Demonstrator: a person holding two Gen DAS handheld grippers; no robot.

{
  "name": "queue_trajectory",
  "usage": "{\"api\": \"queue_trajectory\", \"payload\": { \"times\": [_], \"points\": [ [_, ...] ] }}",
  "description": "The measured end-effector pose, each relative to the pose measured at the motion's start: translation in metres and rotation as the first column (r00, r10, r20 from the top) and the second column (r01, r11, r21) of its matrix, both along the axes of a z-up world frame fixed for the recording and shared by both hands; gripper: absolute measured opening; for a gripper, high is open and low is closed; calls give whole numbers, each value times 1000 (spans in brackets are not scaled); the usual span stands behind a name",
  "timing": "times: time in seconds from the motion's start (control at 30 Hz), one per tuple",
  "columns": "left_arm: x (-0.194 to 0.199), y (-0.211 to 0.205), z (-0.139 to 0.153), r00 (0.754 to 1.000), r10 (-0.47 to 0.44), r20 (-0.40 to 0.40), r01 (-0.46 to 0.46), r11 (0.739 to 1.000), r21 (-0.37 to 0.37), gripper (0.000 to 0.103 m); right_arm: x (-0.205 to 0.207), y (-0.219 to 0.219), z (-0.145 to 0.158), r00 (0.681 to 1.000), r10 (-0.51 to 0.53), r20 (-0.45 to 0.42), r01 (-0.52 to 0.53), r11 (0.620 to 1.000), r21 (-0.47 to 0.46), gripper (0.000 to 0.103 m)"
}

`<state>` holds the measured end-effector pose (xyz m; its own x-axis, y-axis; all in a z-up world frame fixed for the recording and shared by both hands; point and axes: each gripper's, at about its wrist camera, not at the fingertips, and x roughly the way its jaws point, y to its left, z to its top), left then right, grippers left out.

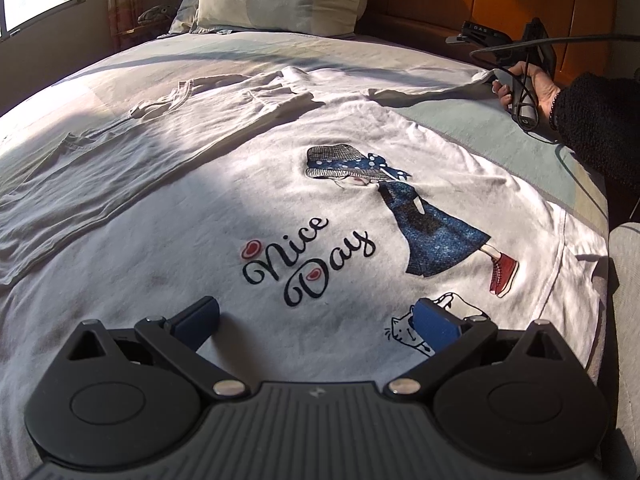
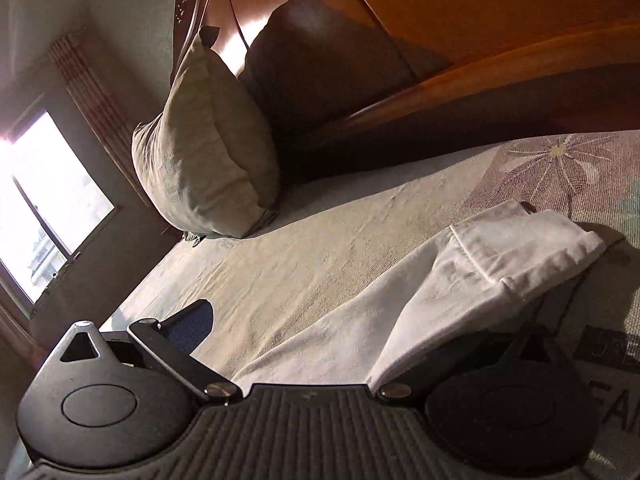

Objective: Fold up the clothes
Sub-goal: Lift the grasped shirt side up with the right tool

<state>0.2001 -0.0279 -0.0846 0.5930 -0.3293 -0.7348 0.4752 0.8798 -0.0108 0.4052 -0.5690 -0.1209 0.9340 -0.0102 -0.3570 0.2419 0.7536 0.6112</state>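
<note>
Left wrist view showed the white T-shirt (image 1: pixel 248 184) spread print-up on the bed (image 1: pixel 460 116), one side already folded inward. The left gripper (image 1: pixel 316 320) hovered wide over its hem. The right gripper (image 2: pixel 320 332), also spread, had the far sleeve (image 2: pixel 500 256) draped across one finger, unclamped; lifting now could let it slide off. The headboard (image 2: pixel 460 60) stood close behind, but bare bedding lay open toward the pillow (image 2: pixel 208 152).

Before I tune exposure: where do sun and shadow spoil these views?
Left wrist view: a sunlit patch washes out the white printed T-shirt, with shadow bands across it. Right wrist view: the window is blown out, and the wooden headboard is dim.
</note>
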Motion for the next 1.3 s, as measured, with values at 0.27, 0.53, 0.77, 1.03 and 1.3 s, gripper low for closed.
{"api": "queue_trajectory", "payload": {
  "times": [0.27,0.53,0.77,1.03,1.3],
  "points": [
    [-1,-1,1,1000,4,-6,-4,1000,6,102,-17,0,22,992,27,126,-44,991,127,103],
    [-3,-2,8,999,-7,-37,8,1000,15,102,-20,27,66,981,104,162,-121,988,97,103],
    [-9,-4,16,994,-83,-65,86,995,47,102,-16,72,100,970,185,156,-195,979,52,103],
    [-17,12,33,992,-113,-47,115,993,36,102,-9,141,140,945,294,143,-298,954,8,103],
    [-29,28,37,994,-102,-29,104,992,73,102,0,205,169,911,393,128,-391,919,-38,103]
  ]
}}
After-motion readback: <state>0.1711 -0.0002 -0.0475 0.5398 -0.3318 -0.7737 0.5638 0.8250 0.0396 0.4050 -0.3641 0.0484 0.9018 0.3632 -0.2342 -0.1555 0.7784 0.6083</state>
